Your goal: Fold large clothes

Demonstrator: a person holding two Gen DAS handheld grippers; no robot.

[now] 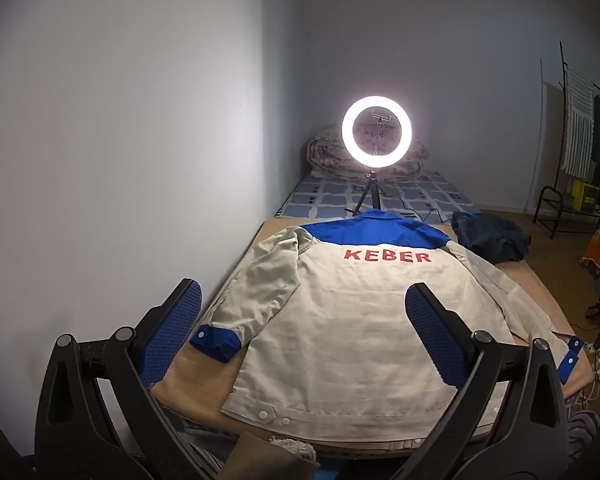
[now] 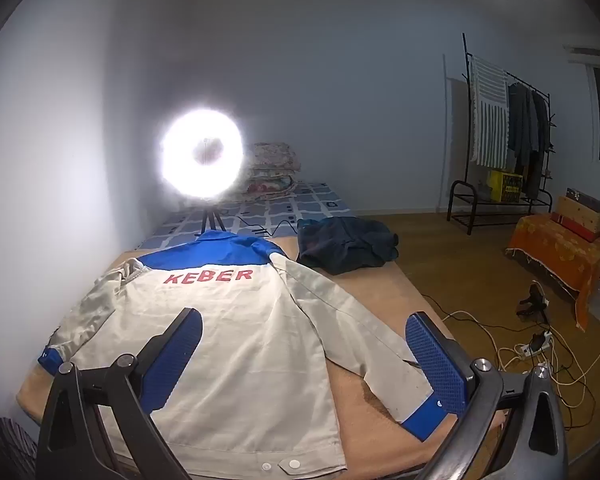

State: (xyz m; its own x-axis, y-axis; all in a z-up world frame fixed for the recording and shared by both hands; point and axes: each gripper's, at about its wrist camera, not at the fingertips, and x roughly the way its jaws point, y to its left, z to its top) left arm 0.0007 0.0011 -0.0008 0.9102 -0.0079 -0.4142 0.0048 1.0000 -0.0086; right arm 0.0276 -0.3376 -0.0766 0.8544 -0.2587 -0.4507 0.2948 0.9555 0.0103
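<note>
Jacket lay back-up and flat on table, collar at 12 o'clock, hem at 6 o'clock, red KEBER lettering across shoulders below blue yoke. Both sleeves spread out: one angled toward 8 o'clock, ending in blue cuff; other toward 4 o'clock, ending in blue cuff. Nothing folded yet, judged as very start of task.

Left tool hung above jacket's lower left, spread wide, holding nothing. Right tool hung above right sleeve area, also spread wide and empty; right finger seen over sleeve near cuff, contact not clear.

Handling, as judgement: woven workwear cloth, soft and limp, light-to-medium weight, not fragile, not slippery; would sag and drag if lifted at one point. Seams, cuffs and hem band thicker, so better pinch spots. Best holds probably left cuff and right cuff for folding sleeves across back, then hem corners near snap buttons at 6 o'clock for bringing hem up to collar. Thin single layer flat on table hard to pinch; edge approach needed.

Dark garment bunched at table's 1 o'clock corner, apart from jacket. Ring light on tripod at 12 o'clock beyond collar, on bed. Clothes rack at 2 o'clock by wall.
</note>
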